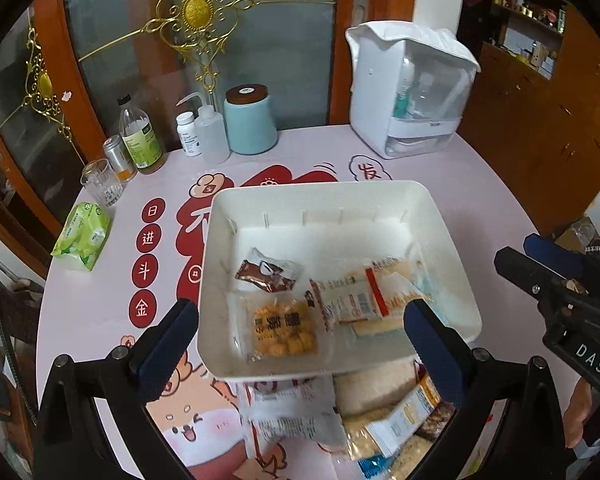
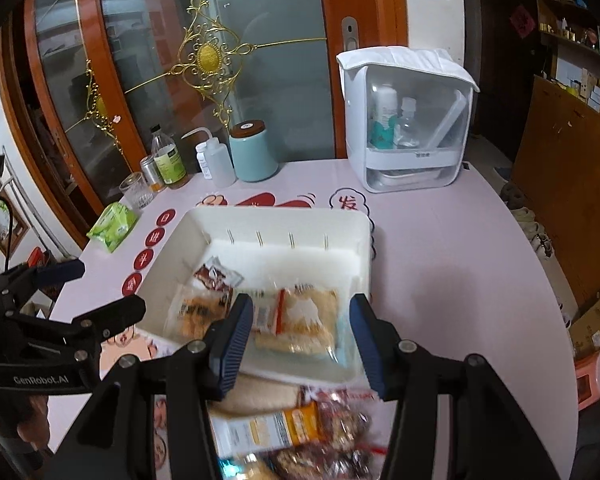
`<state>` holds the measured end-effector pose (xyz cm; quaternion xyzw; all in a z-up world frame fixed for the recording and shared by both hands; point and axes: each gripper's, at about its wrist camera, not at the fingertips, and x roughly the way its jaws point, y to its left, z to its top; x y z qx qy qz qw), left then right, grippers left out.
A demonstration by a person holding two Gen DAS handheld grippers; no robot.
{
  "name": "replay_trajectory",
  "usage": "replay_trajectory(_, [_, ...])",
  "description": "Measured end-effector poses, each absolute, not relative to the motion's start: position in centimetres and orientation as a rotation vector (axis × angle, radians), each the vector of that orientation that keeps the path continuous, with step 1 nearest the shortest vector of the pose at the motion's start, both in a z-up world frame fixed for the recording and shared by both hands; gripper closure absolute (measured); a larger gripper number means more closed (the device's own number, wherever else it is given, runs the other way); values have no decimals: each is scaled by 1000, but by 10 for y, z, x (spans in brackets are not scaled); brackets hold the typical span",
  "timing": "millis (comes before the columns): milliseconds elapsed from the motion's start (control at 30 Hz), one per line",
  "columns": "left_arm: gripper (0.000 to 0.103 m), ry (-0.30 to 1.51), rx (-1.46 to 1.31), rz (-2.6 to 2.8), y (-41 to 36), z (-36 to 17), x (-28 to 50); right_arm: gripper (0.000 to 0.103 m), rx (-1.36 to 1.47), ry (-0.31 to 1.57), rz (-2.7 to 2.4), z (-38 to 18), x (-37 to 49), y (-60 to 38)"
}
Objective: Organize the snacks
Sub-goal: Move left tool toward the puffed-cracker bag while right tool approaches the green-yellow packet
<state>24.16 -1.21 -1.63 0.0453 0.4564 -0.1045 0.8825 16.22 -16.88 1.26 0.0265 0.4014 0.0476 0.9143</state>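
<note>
Pink cartoon-print counter (image 1: 440,184), one white tray (image 1: 436,216) mid-frame holding about four snack packets (image 1: 278,326), two grippers, left gripper (image 1: 300,340) fingers wide apart, right gripper (image 2: 302,344) fingers apart, both empty.

A white plastic bin (image 1: 328,204) with slotted inner walls sits upright on the tabletop, holding several wrapped snacks. At its 9 o'clock side lies a small brown-and-white packet (image 1: 269,270), tilted. Just below that, toward 7 o'clock, a clear packet of golden puffs (image 1: 282,330) lies flat. Toward 4 o'clock, a pale cracker packet with a red stripe (image 1: 364,294) rests partly over other wrappers. Outside the bin, at its 6 o'clock edge, a loose heap of snack packets (image 1: 380,420) lies overlapping on the tabletop.
</note>
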Motion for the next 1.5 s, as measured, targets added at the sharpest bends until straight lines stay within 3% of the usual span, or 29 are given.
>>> replay_trajectory(567, [1, 938, 78, -261, -59, -24, 117, 52, 23, 892, 104, -25, 38, -221])
replay_trajectory(1133, [1, 1125, 32, -191, -102, -131, 67, 52, 176, 1253, 53, -161, -18, -220])
replay_trajectory(1500, [1, 1139, 67, -146, -111, -155, 62, 52, 98, 1230, 37, -169, -27, -224])
